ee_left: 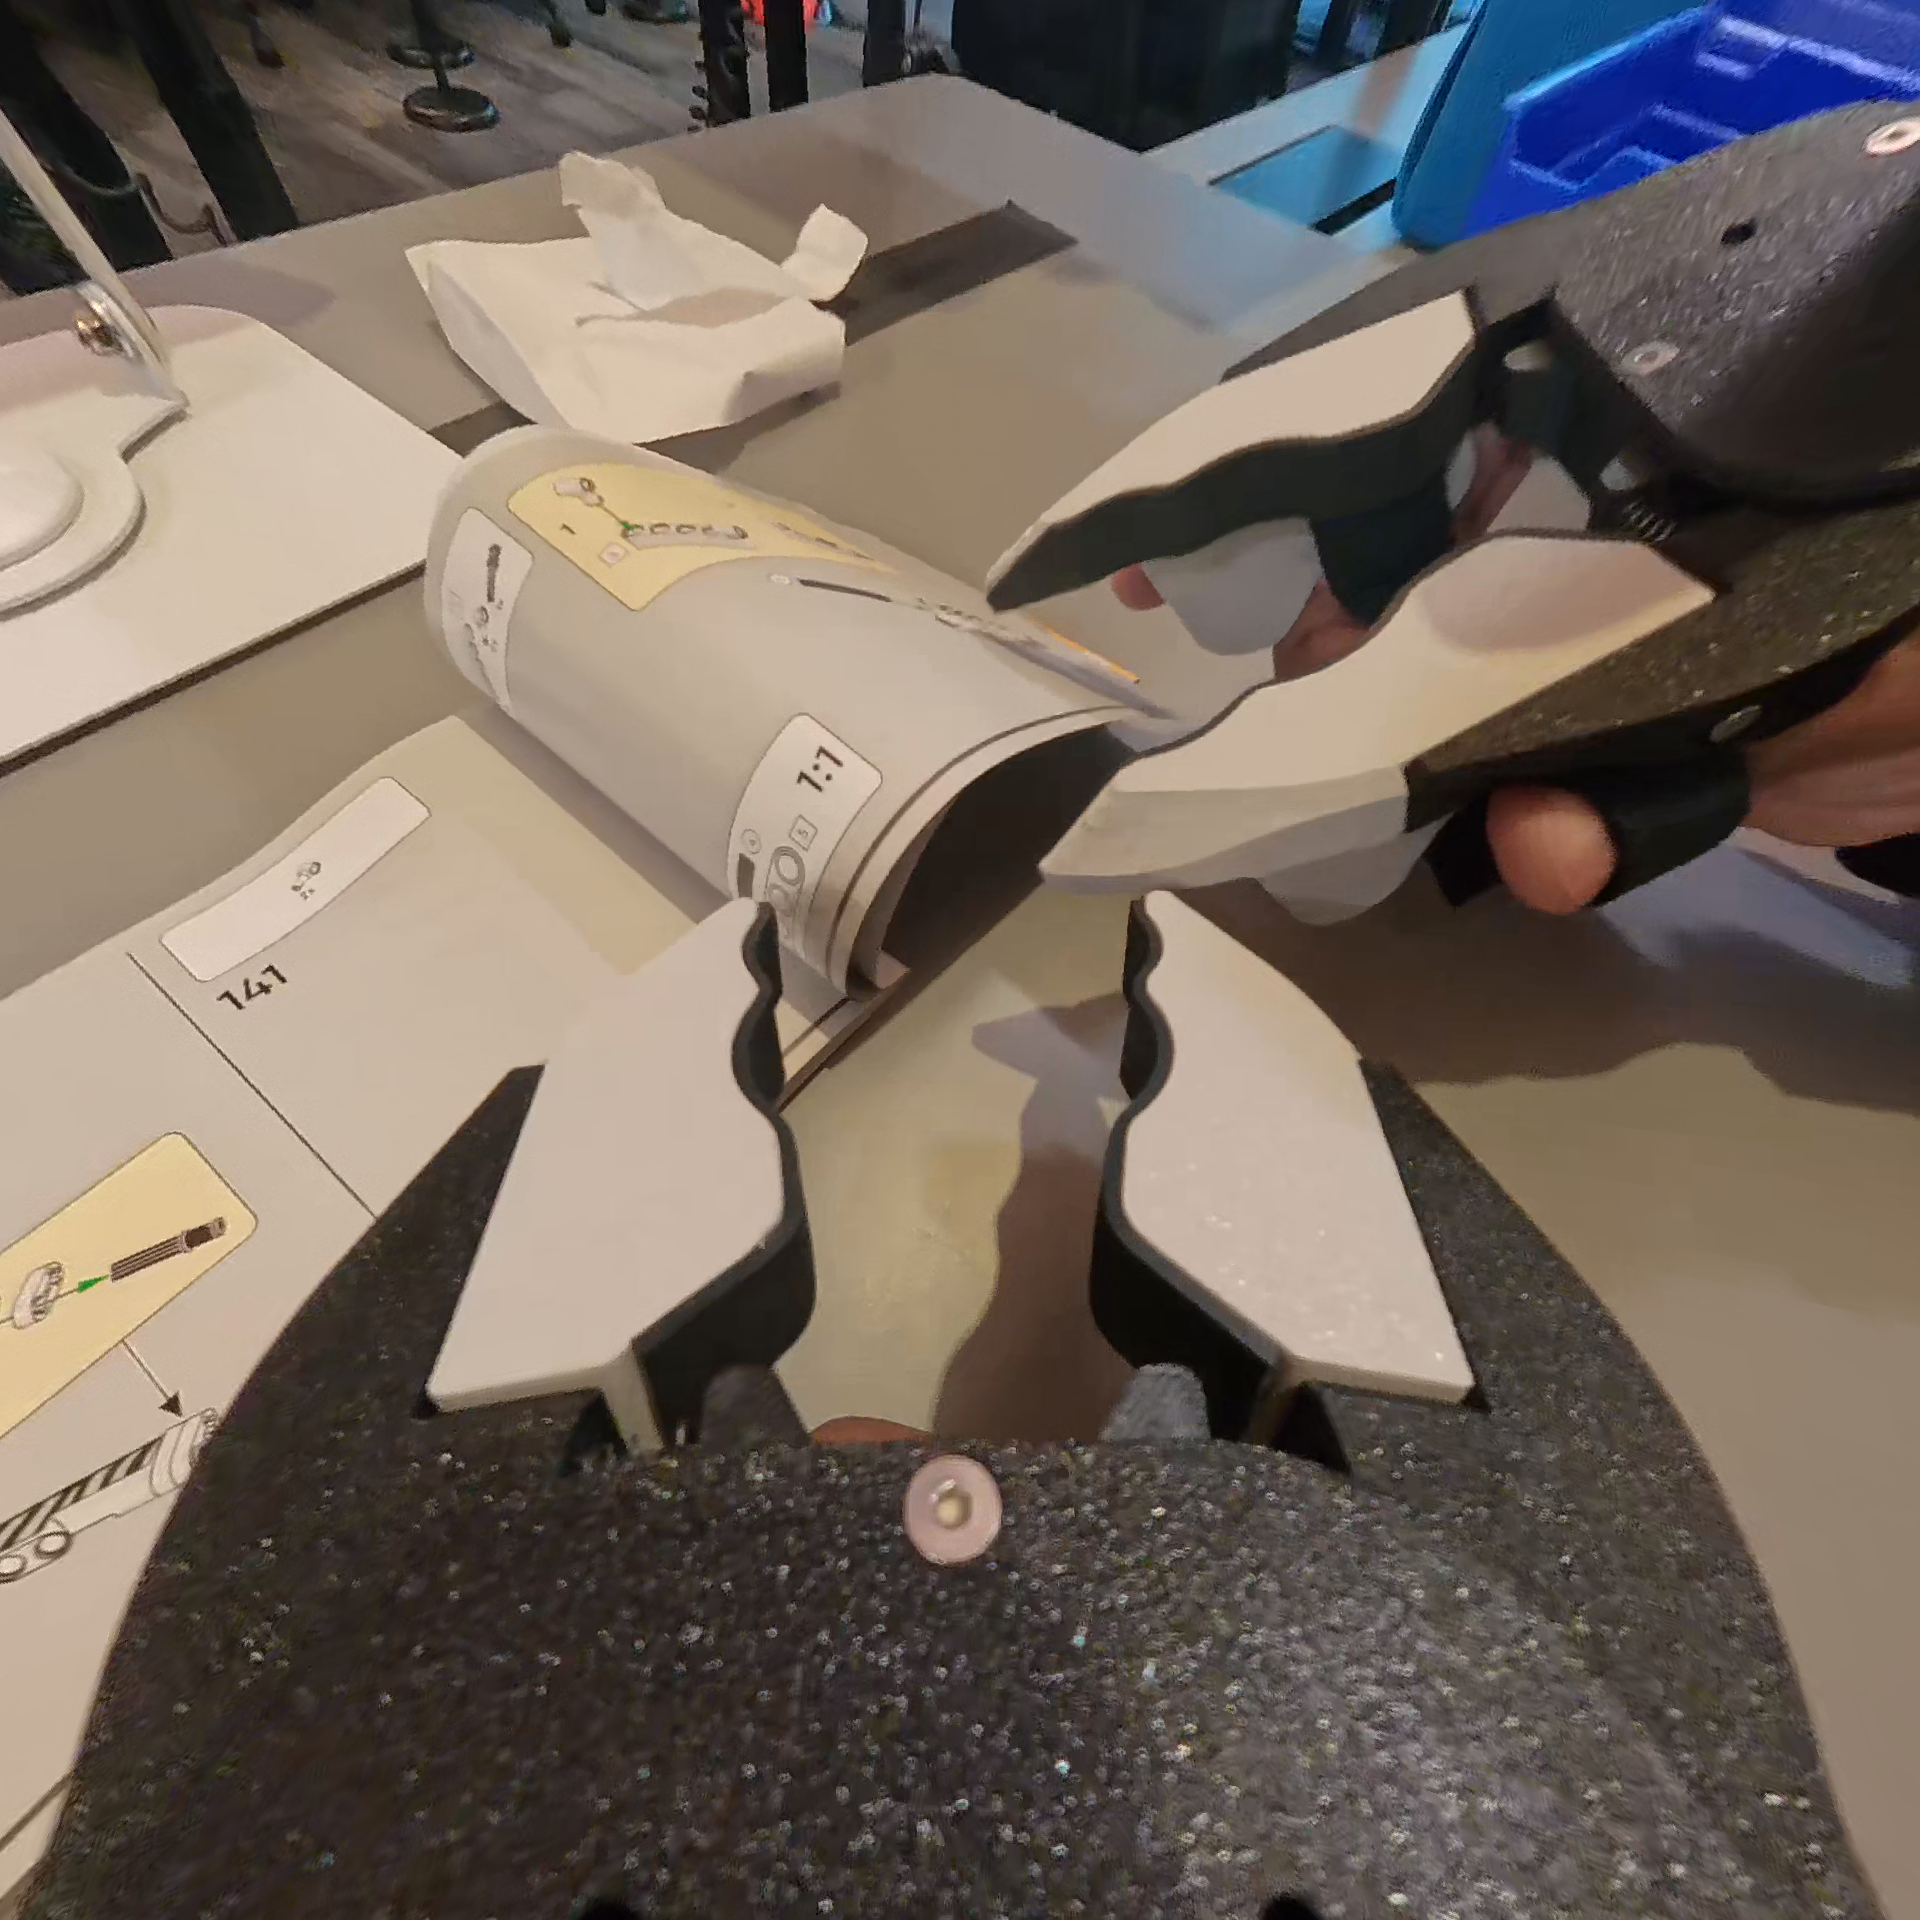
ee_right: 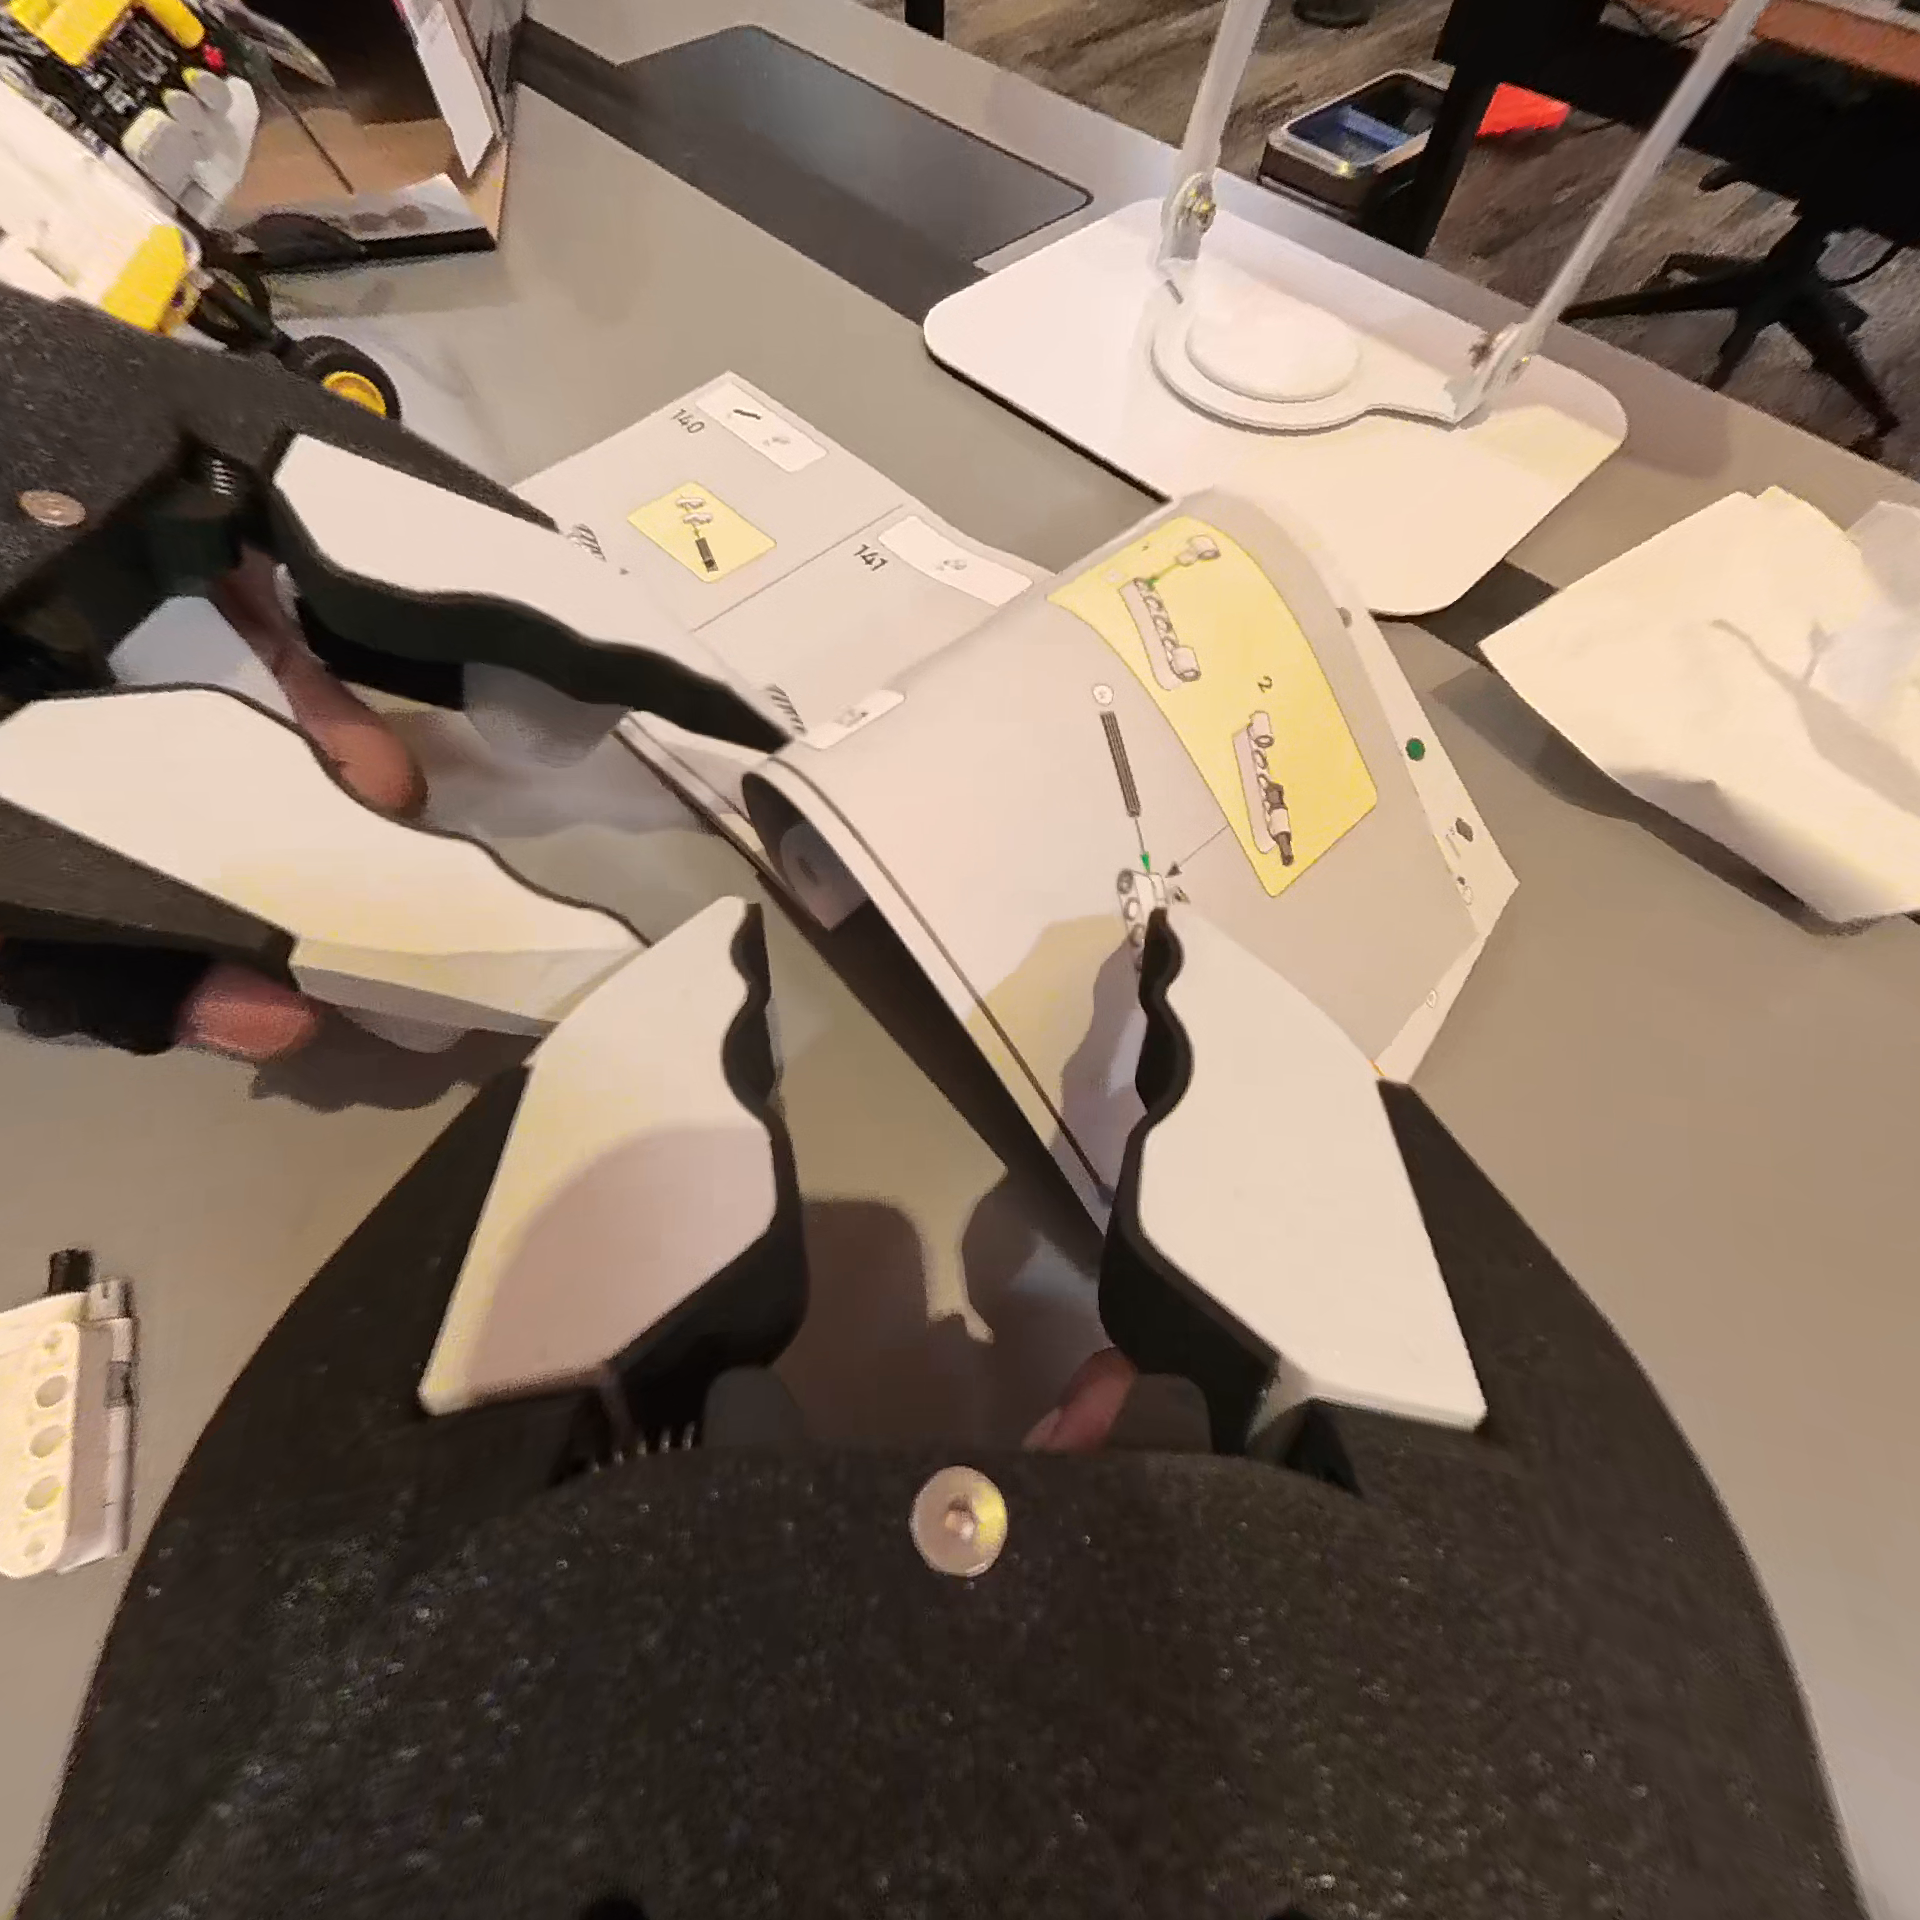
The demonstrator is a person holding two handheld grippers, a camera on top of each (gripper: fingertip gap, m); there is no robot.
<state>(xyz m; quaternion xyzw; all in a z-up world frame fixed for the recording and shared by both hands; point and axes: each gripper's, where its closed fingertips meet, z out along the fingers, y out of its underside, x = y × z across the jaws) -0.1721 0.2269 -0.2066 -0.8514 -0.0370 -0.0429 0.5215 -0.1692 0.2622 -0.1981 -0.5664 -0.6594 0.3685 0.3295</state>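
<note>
An open instruction booklet (ee_left: 312, 1039) lies on the grey table (ee_left: 1558, 1195). One of its pages (ee_left: 675, 665) is curled up in an arch. My left gripper (ee_left: 951, 914) is open, its fingertips just above the booklet's near edge by the curl's base, nothing pressed between them. My right gripper (ee_left: 1023, 727) comes in from the right with its jaws open around the free edge of the curled page. In the right wrist view the page (ee_right: 1039, 810) runs between the spread fingers of the right gripper (ee_right: 954, 920), unpinched. The left gripper (ee_right: 704, 840) shows at the left, open, its upper finger on the booklet (ee_right: 790, 551) at the fold.
A white lamp base (ee_right: 1299, 436) stands beyond the booklet. Crumpled white paper (ee_left: 644, 322) lies at the back. A blue bin (ee_left: 1714, 94) is at the far right. A yellow and black brick model (ee_right: 156, 260) and a white brick part (ee_right: 52, 1455) are off to the right gripper's left.
</note>
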